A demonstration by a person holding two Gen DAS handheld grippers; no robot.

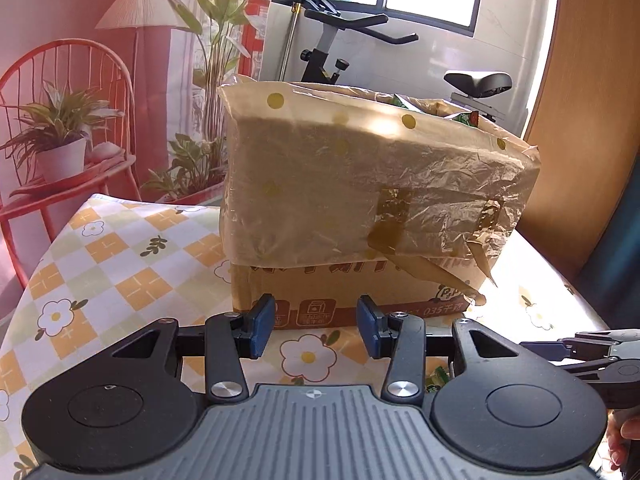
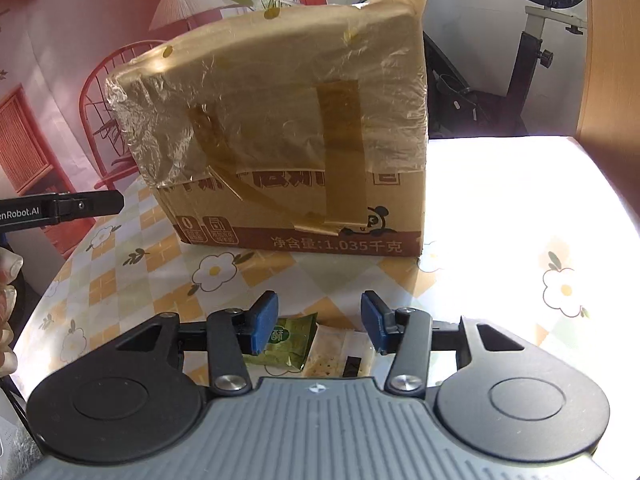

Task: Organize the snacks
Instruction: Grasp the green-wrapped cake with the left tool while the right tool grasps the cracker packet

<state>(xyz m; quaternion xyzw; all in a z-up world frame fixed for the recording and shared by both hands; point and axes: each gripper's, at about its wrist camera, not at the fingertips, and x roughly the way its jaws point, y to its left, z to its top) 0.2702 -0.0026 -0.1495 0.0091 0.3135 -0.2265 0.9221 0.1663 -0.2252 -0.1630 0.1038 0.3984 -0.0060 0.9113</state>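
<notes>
A cardboard box [image 1: 360,208] lined with a yellowish dotted plastic bag stands on the flowered tablecloth [image 1: 120,264]; green snack packets [image 1: 466,118] peek over its top rim. The box also fills the right wrist view [image 2: 288,132]. My left gripper [image 1: 316,326] is open and empty, just in front of the box's base. My right gripper [image 2: 319,322] is open, low over a green snack packet [image 2: 286,340] and a pale cracker packet [image 2: 336,350] lying on the cloth between its fingers. The right gripper's side shows in the left wrist view [image 1: 592,350].
A red chair [image 1: 60,120] with potted plants stands left of the table. An exercise bike [image 1: 400,56] stands behind the box. A wooden panel [image 1: 580,120] is at the right. The left gripper's arm [image 2: 60,206] shows at the left edge.
</notes>
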